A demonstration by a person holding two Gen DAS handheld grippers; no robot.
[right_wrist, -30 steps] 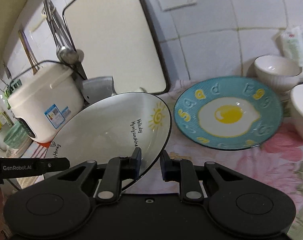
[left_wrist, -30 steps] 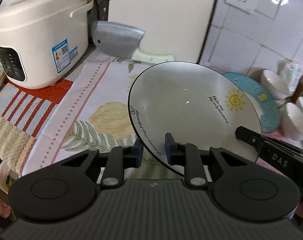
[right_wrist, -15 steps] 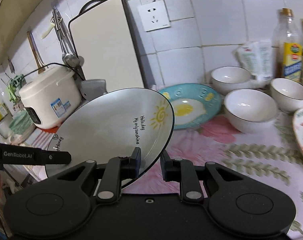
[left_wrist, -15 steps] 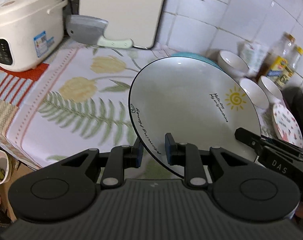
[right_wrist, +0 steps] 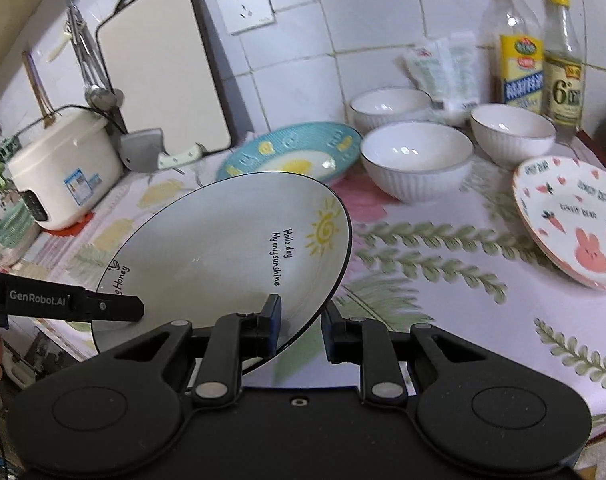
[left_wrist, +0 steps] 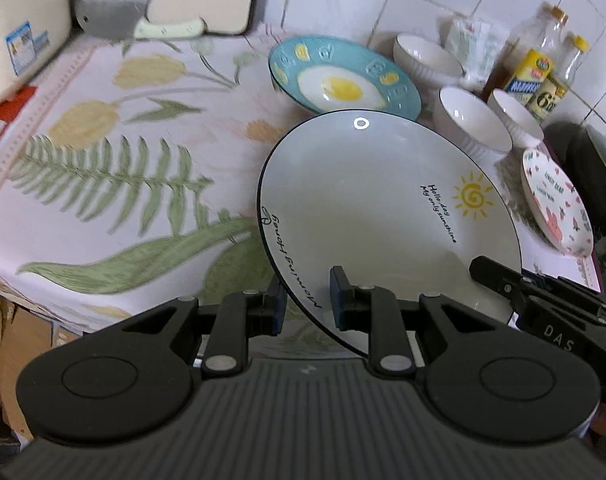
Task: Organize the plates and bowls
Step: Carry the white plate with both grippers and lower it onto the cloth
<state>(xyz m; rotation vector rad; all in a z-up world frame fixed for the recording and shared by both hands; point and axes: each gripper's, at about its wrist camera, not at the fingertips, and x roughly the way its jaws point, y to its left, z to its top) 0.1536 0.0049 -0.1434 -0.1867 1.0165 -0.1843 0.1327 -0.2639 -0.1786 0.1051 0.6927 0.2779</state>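
A white plate (left_wrist: 383, 208) with a yellow sun and black lettering hangs tilted above the flowered cloth. My left gripper (left_wrist: 305, 300) is shut on its near-left rim. My right gripper (right_wrist: 301, 320) is shut on the plate (right_wrist: 231, 248) at its opposite rim, and one of its fingers (left_wrist: 499, 276) pokes in at the right of the left wrist view. Behind lie a blue egg plate (left_wrist: 343, 80), three white bowls (right_wrist: 417, 160) (right_wrist: 391, 108) (right_wrist: 511, 132), and a pink bunny plate (right_wrist: 571, 216) on the right.
A white rice cooker (right_wrist: 63, 168), a cleaver (left_wrist: 115, 12) and a cutting board (right_wrist: 163, 72) stand at the back left. Two bottles (right_wrist: 519, 52) and a packet stand against the tiled wall behind the bowls. The counter's front edge (left_wrist: 63, 312) runs at the lower left.
Both grippers have carried the sun plate to the right along the counter, away from the rice cooker. The bowls, bottles and bunny plate have come into view. The grips look the same.
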